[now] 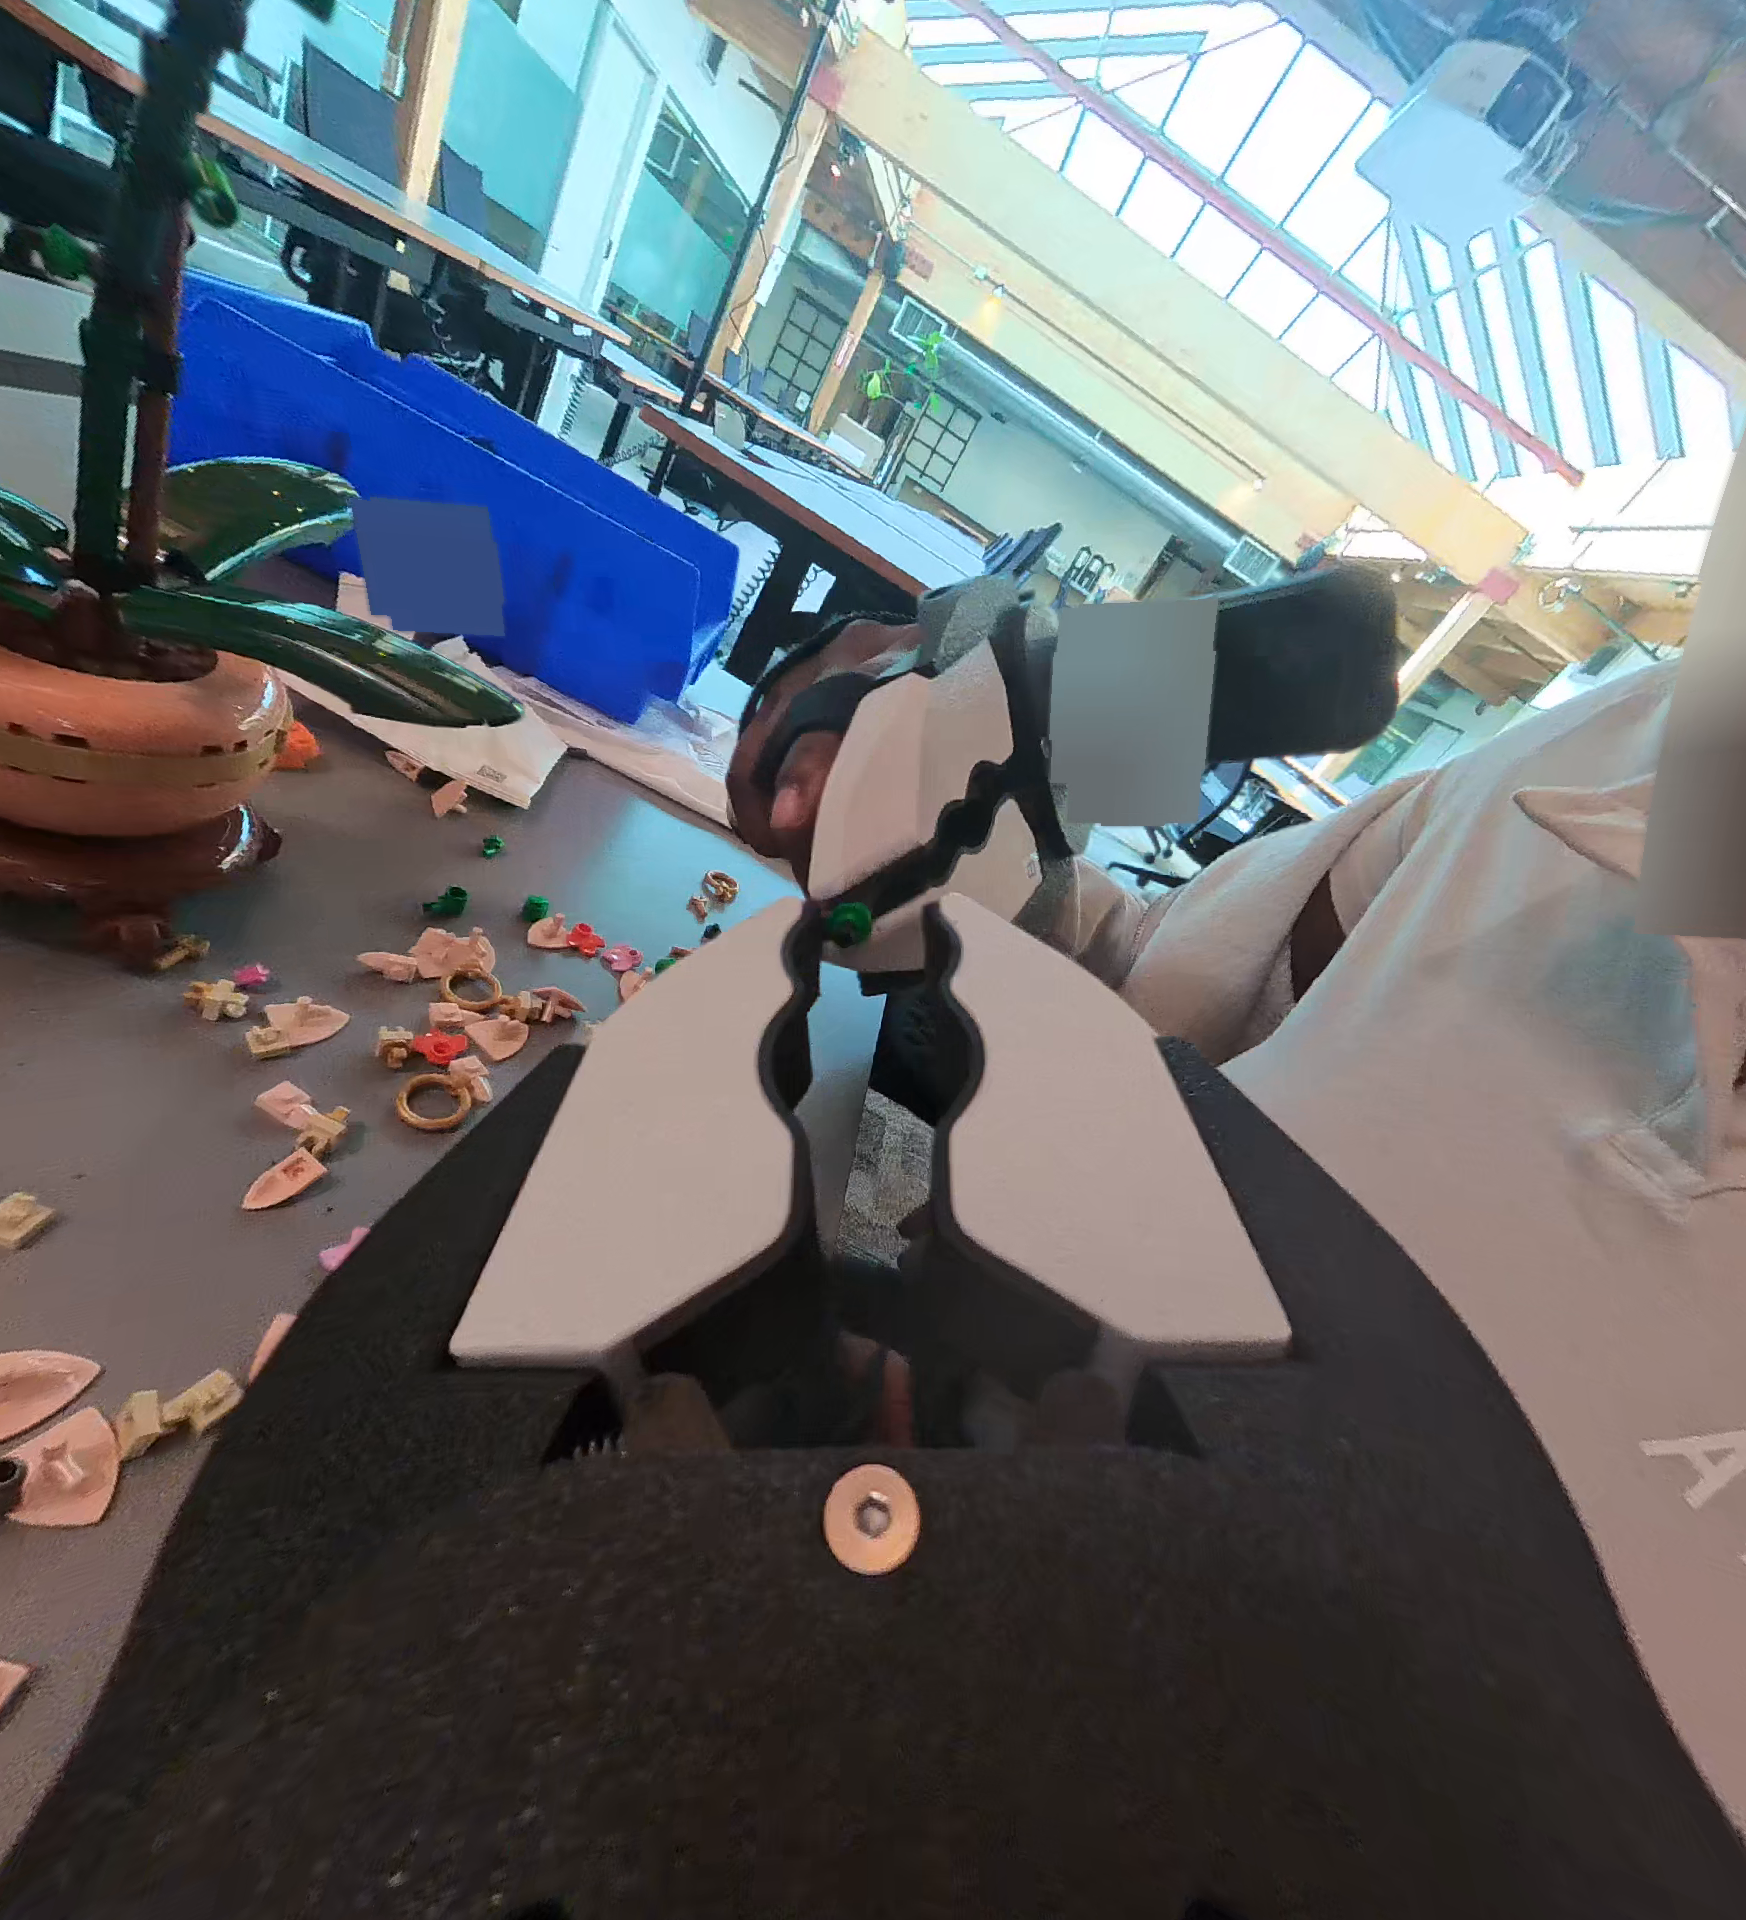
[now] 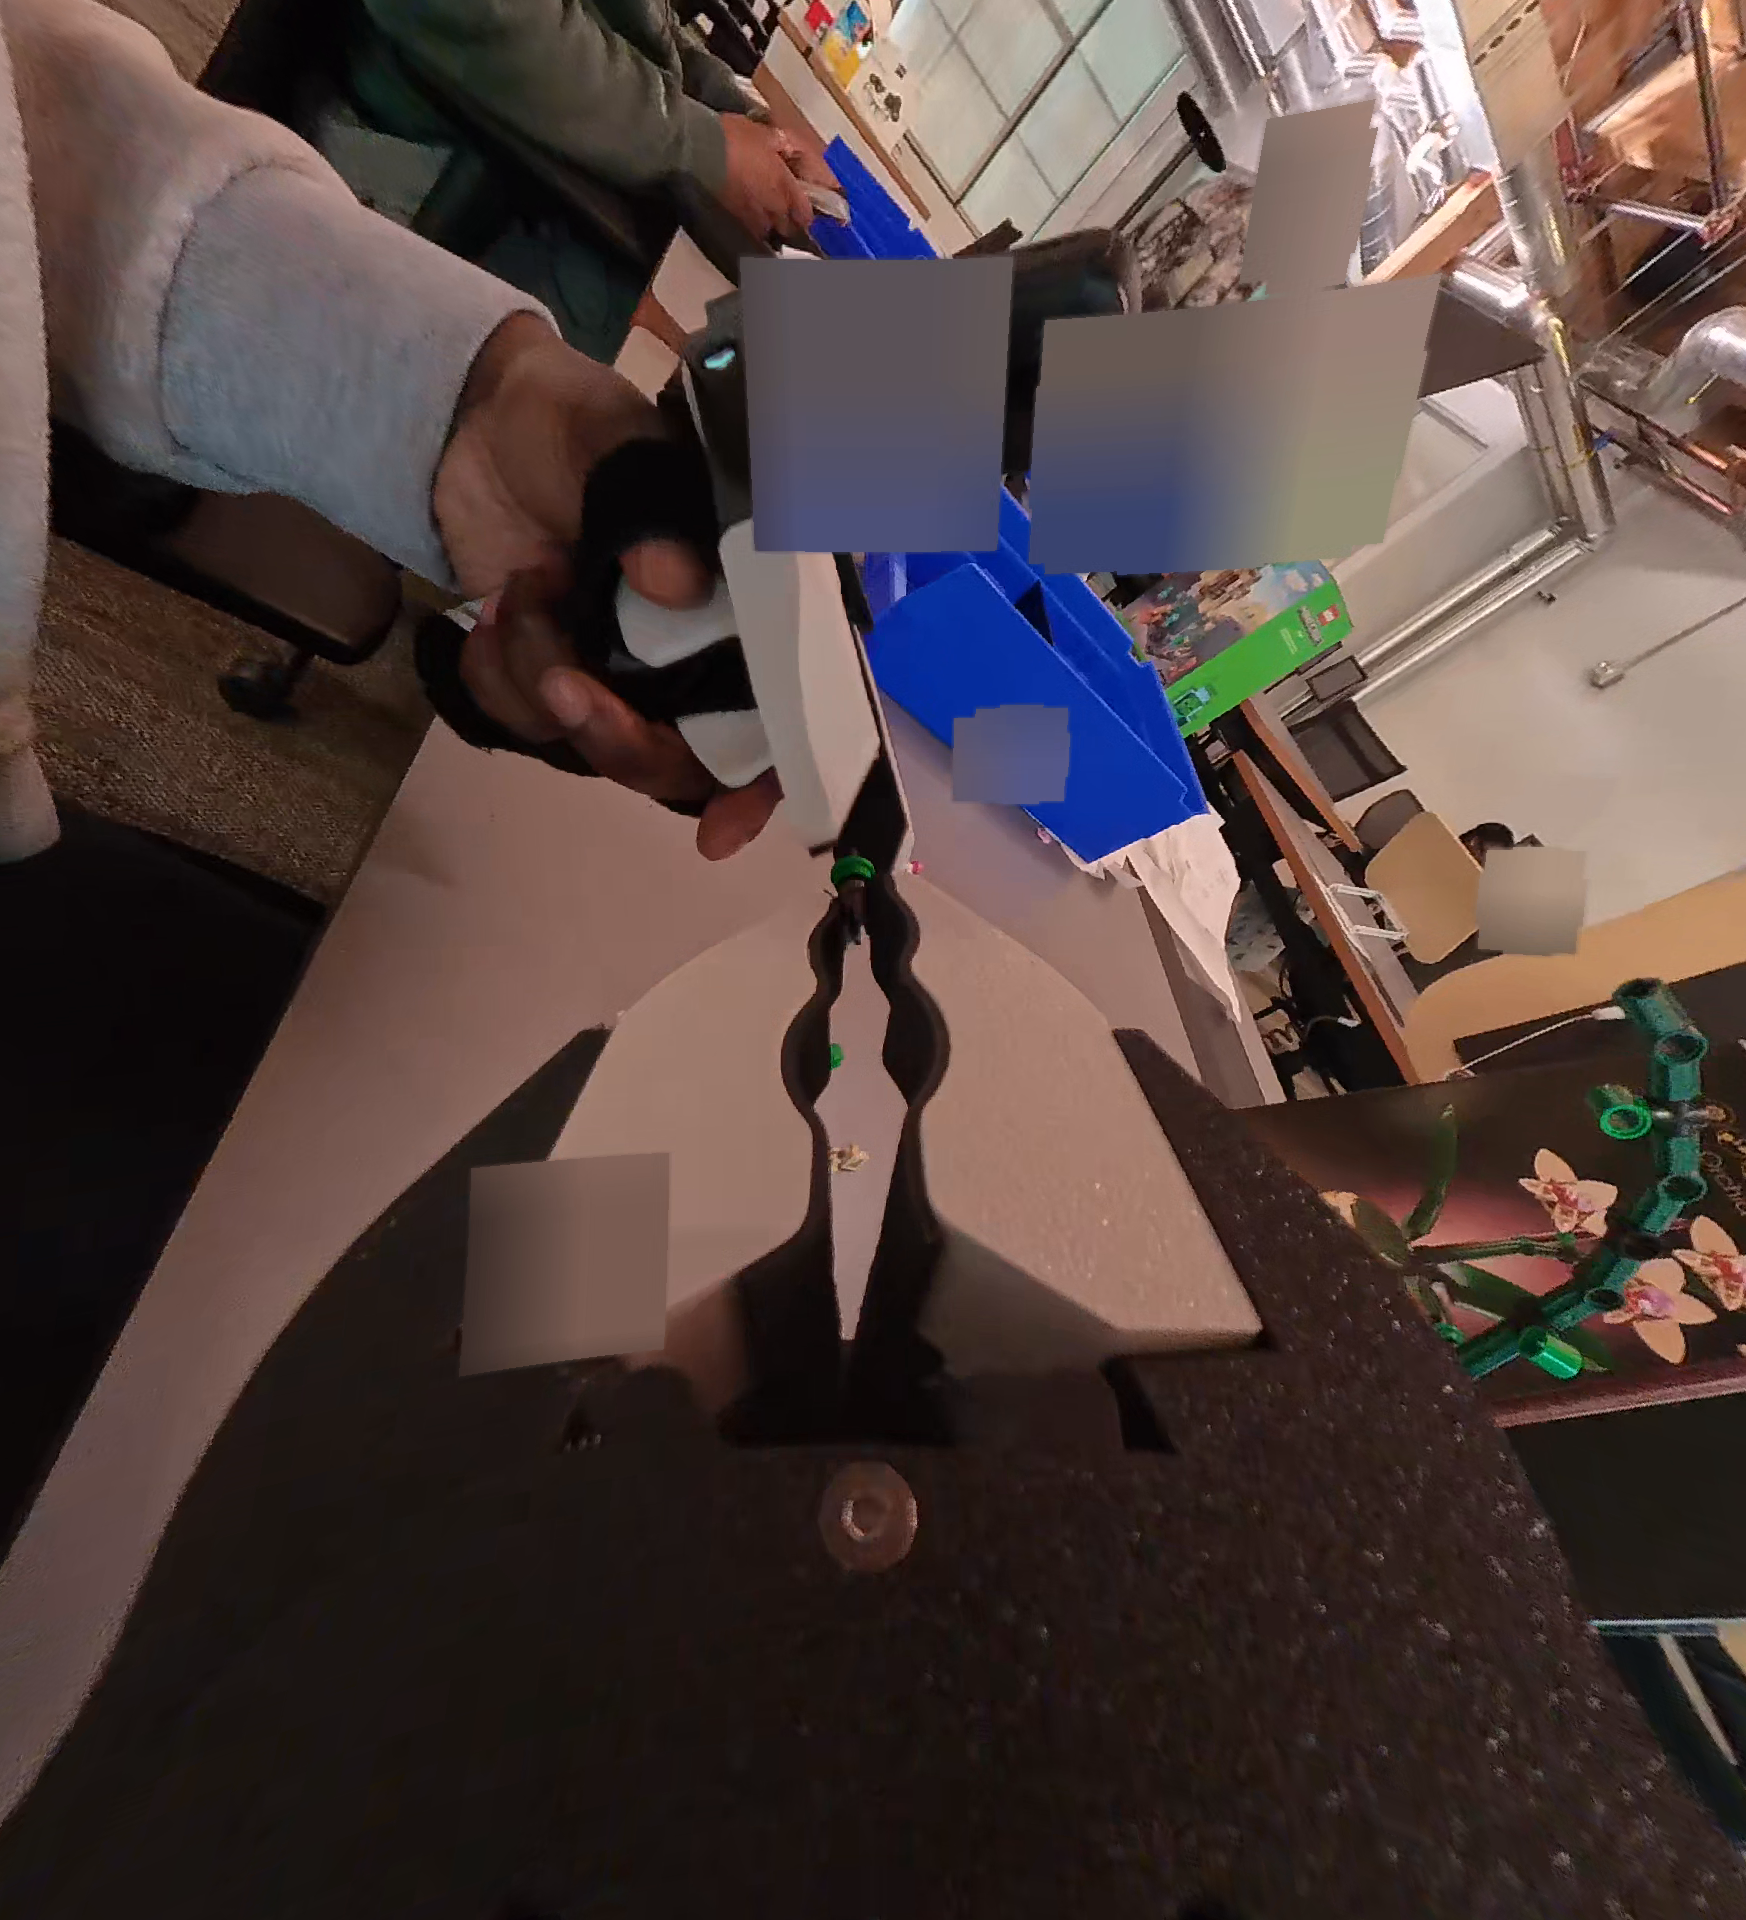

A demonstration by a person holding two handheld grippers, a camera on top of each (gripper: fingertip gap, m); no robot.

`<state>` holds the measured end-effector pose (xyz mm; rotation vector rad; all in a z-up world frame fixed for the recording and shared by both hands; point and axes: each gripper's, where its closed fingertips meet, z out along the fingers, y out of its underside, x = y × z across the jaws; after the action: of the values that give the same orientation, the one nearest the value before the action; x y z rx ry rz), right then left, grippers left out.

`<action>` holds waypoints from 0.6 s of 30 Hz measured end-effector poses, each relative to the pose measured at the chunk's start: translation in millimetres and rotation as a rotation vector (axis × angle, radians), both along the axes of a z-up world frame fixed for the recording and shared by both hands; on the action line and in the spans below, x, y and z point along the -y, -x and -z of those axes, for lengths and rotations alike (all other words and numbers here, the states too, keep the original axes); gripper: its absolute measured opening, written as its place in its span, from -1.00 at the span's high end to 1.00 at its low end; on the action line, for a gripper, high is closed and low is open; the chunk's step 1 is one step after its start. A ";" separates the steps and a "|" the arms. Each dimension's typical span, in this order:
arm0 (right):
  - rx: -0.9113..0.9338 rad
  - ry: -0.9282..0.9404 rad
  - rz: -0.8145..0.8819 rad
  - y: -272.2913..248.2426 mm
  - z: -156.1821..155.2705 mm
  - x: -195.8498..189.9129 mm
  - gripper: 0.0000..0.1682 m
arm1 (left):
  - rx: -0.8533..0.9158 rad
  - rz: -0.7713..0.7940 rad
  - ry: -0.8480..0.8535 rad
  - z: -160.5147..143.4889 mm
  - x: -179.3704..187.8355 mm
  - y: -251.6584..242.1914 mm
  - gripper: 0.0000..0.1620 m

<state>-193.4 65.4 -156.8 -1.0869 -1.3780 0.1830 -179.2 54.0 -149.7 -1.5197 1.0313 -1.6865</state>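
My left gripper [image 1: 869, 914] is open, held above the grey table [image 1: 69, 1091]. A small green brick piece [image 1: 848, 923] sits between its fingertips, close to the left one. My right gripper [image 2: 855, 902] is shut on that green piece [image 2: 851, 868], which sticks out just past its tips on a thin dark pin. In the left wrist view the right gripper's fingers [image 1: 910, 748] come in from the upper right. In the right wrist view the left gripper's fingers [image 2: 807, 707] come down from above, held by a hand [image 2: 536, 540], tip to tip.
A brick orchid in a pink pot [image 1: 90, 727] stands at the left, with several loose pink, tan and green pieces [image 1: 433, 997] scattered nearby. Blue bins [image 1: 453, 447] and white paper lie behind. A dark box with an orchid picture [image 2: 1679, 1455] and a green stem [image 2: 1638, 1216] are at the right. Less than 4 cm separates the two grippers' tips.
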 end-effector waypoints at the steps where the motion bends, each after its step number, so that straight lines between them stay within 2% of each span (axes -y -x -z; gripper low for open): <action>1: 0.000 -0.011 -0.003 0.4 -0.8 0.3 0.94 | 0.003 -0.007 0.005 0.7 -1.4 -0.7 0.85; 2: -0.001 -0.015 -0.008 2.0 -1.5 -0.1 0.94 | 0.004 -0.011 0.006 1.5 -3.0 -1.2 0.91; 12: -0.053 0.059 -0.044 5.0 -4.3 5.6 0.95 | 0.001 0.036 0.006 -1.3 0.4 6.1 0.94; 14: -0.137 0.059 0.019 -21.3 -17.5 -2.7 0.96 | 0.053 -0.061 0.027 -11.6 -23.7 31.3 0.94; 16: -0.203 0.121 0.046 -49.6 -22.9 -3.6 0.95 | 0.030 -0.196 0.000 -9.9 -50.5 67.4 0.94; 18: -0.171 0.141 0.060 -49.0 -15.6 -2.3 0.95 | -0.010 -0.199 -0.029 -6.0 -48.5 73.7 0.93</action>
<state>-144.4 67.7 -141.2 -1.1996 -1.1922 0.3254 -252.9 102.5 -143.7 -1.5589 0.8742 -1.5210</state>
